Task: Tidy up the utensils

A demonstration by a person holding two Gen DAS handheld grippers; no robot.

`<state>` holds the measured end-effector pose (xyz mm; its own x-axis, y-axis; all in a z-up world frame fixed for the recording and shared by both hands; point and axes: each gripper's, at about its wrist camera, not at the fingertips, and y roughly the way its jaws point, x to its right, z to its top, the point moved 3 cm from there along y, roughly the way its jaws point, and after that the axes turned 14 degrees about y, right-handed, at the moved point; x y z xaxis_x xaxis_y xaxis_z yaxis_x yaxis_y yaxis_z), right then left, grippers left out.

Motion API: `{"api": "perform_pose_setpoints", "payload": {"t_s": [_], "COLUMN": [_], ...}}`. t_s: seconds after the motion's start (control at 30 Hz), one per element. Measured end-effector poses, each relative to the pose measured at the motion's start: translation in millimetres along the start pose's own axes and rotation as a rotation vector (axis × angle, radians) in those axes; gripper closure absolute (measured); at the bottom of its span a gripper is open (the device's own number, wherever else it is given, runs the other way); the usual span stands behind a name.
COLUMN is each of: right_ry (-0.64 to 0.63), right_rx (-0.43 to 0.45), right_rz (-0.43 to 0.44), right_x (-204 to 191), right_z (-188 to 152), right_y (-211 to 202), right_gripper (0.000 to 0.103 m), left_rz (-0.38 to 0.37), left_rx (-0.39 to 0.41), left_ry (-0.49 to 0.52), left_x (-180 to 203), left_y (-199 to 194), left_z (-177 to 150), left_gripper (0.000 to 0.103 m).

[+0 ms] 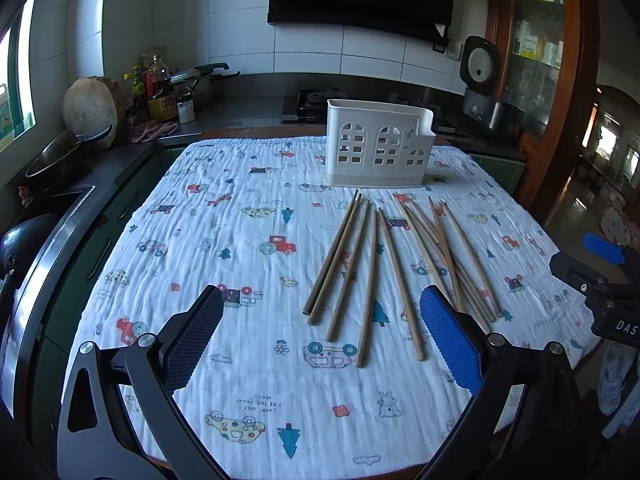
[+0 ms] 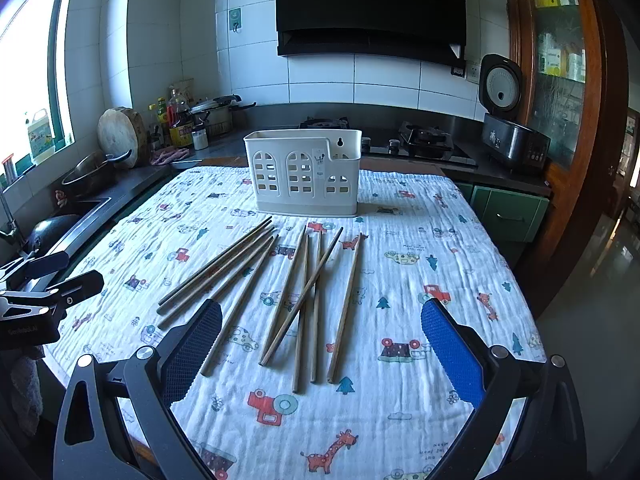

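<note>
Several wooden chopsticks (image 1: 372,268) lie loose on a table covered with a white printed cloth (image 1: 240,240); they also show in the right wrist view (image 2: 304,300). A white plastic utensil holder (image 1: 378,146) stands upright behind them, also in the right wrist view (image 2: 304,172). My left gripper (image 1: 320,320) is open and empty, hovering above the near ends of the chopsticks. My right gripper (image 2: 320,332) is open and empty, also above the near ends. The right gripper shows at the right edge of the left wrist view (image 1: 600,276); the left gripper shows at the left edge of the right wrist view (image 2: 44,280).
A dark counter with a sink (image 2: 76,208), pan (image 1: 60,152), round board (image 1: 92,110) and bottles (image 1: 160,92) runs along the left. A stove (image 2: 424,140) and rice cooker (image 2: 508,136) stand behind the table. A wooden cabinet (image 2: 560,80) is at right.
</note>
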<state>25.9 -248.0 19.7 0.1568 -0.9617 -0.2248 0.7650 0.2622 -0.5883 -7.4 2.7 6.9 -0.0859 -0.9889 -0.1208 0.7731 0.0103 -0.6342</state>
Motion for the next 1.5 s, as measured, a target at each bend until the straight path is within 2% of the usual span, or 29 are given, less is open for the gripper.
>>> {"api": "perform_pose_setpoints", "payload": {"t_s": [1.5], "right_ry": [-0.007], "right_rx": [-0.142], "right_rz": [-0.026], "right_x": [11], "right_z": [-7], "right_y": [81], "right_gripper": [0.006], "left_rz": [-0.043], "left_rx": [-0.153], "left_ry": [-0.055], "left_x": [-15], "left_y": [92], "left_z": [-11], "left_gripper": [0.006]}}
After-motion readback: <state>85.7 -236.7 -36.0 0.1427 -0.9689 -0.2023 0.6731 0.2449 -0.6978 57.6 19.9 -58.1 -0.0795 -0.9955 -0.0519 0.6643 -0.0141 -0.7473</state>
